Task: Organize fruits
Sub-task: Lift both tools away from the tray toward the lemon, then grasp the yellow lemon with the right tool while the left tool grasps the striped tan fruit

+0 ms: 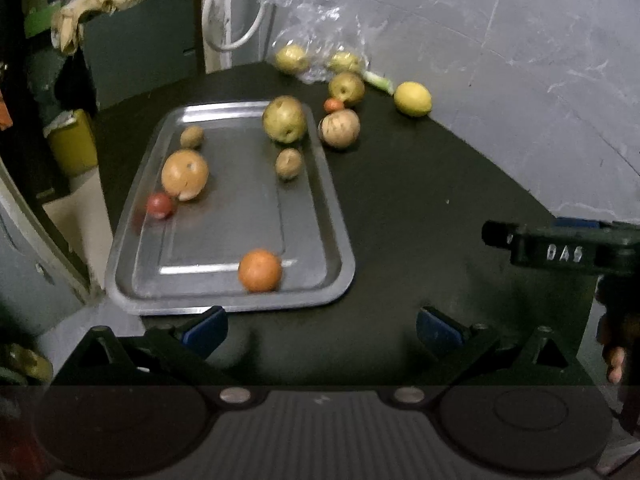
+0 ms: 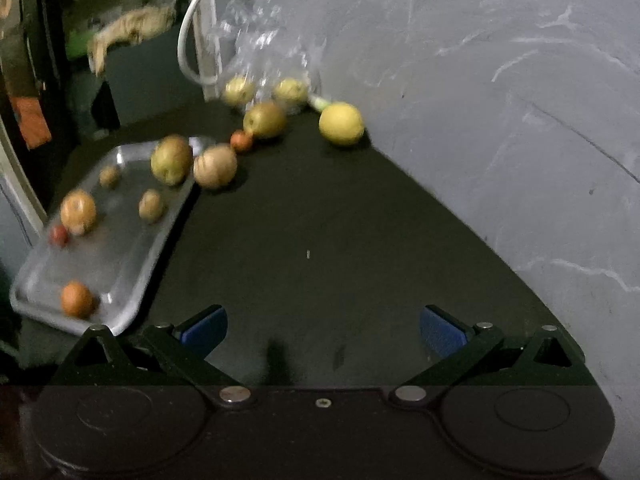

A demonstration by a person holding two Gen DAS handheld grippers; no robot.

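Observation:
A steel tray (image 1: 312,200) (image 2: 160,236) lies on the black table and holds several fruits: an orange (image 1: 259,271) (image 2: 77,299) near its front rim, a larger pale orange fruit (image 1: 185,174), a small red fruit (image 1: 160,205), a green pear (image 1: 284,119) (image 2: 171,160) and two small brown fruits. Beyond the tray, on the table, sit a striped brown fruit (image 1: 339,128) (image 2: 215,166), a small red fruit (image 1: 333,105), another pear (image 1: 346,88) and a yellow lemon (image 1: 413,98) (image 2: 341,123). My left gripper (image 1: 322,326) is open just short of the tray's front edge, empty. My right gripper (image 2: 323,328) is open over bare table, empty.
A clear plastic bag (image 1: 316,32) with two more pears stands at the back against the grey wall (image 1: 520,60). A white cable (image 1: 232,8) hangs behind it. Boxes and clutter fill the left background. The right gripper's body (image 1: 568,250) shows at the left wrist view's right edge.

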